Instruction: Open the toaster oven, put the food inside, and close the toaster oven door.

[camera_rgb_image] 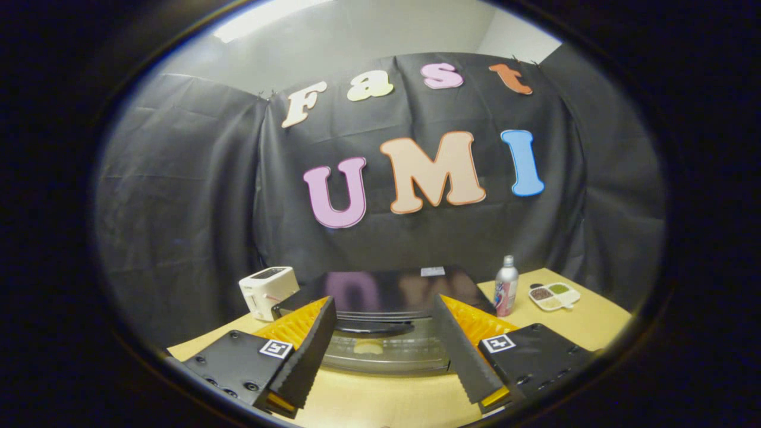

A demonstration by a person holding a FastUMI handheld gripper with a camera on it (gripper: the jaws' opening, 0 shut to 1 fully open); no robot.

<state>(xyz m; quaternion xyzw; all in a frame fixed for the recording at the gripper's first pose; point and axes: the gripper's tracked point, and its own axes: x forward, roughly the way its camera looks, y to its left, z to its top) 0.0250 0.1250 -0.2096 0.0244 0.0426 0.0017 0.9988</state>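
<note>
A black toaster oven [386,288] with a glossy top stands on the table just ahead of my fingers. Its door is up and closed, with the dark handle [373,327] across the top of the glass window [386,353]. Through the glass I see a pale piece of food [368,348] inside. My gripper [385,304] is open, its fingers spread wide on either side of the door front, a little above the handle. Nothing is between them and they touch nothing.
A small white toaster [269,290] stands left of the oven. To the oven's right are a silver bottle [506,285] and a white divided dish [554,295] with small fillings. The light wooden table [386,398] runs under my fingers.
</note>
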